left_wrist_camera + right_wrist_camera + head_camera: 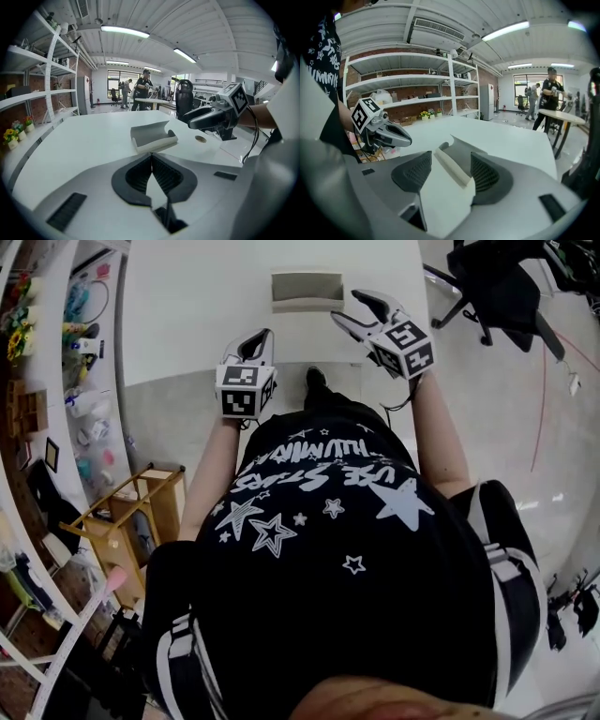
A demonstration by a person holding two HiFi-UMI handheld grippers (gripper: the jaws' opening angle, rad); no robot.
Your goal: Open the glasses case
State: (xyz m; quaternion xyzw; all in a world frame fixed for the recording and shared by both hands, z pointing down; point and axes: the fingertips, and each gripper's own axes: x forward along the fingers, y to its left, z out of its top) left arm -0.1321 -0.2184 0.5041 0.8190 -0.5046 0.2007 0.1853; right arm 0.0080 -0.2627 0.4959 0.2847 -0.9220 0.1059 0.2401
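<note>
Glasses case (307, 289) is seen lying on the white bench (197, 306), toward its far middle, with the grey inside exposed and one wall raised at the back. It is judged to be open already, or nearly so, though no hinge can be made out. The right gripper (347, 307) is held just beside the case's right end, jaws spread, with nothing clasped. The left gripper (151, 157) is held nearer the bench edge, jaws pressed together on nothing. Little is judged left, perhaps only a fuller folding back.
</note>
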